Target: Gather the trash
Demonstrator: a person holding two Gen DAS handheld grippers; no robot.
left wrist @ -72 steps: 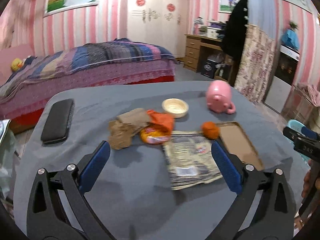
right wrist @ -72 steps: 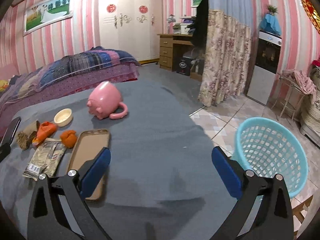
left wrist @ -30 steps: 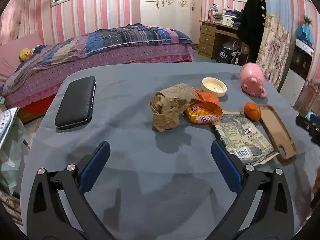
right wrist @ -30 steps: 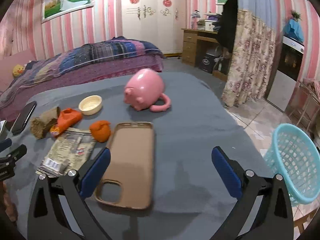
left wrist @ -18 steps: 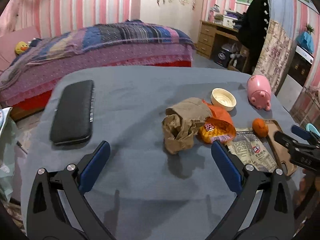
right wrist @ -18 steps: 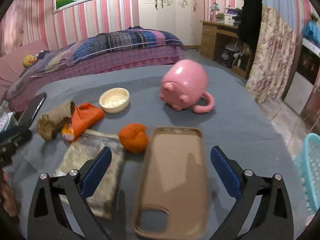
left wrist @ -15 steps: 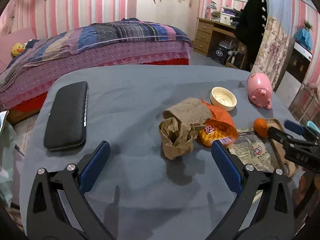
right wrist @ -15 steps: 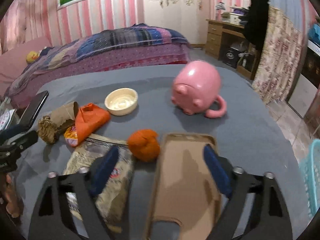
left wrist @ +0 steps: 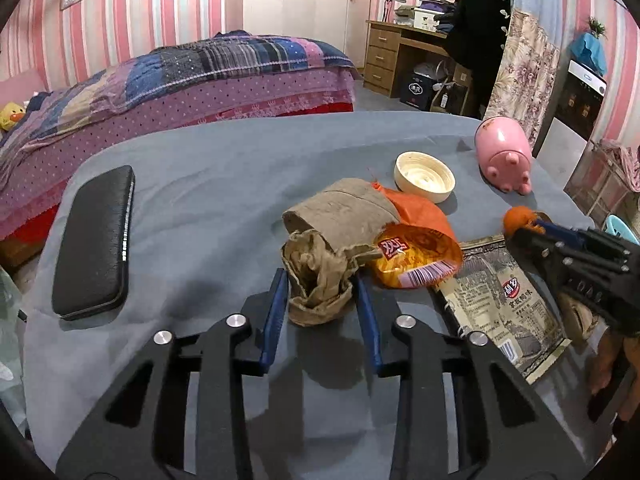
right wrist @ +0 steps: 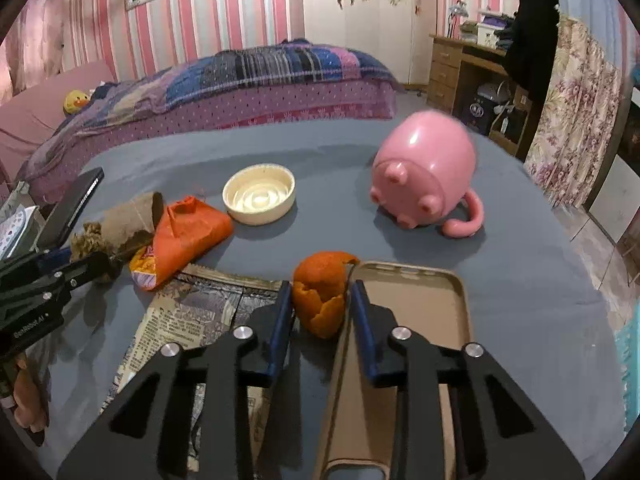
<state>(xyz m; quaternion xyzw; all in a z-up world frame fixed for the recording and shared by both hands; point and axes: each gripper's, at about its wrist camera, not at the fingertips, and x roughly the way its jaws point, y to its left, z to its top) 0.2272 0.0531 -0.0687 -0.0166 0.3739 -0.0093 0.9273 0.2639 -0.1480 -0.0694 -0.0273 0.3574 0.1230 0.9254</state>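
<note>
Jaws pinch brown paper (left wrist: pixel 320 276), orange peel (right wrist: pixel 320 294); "GenRobot.AI".

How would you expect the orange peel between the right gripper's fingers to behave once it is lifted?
The orange peel is a hollow, torn shell, so it is probably very light. Its ragged edges suggest it may crumple or tear under the right gripper. Its curved skin could slip.
</note>
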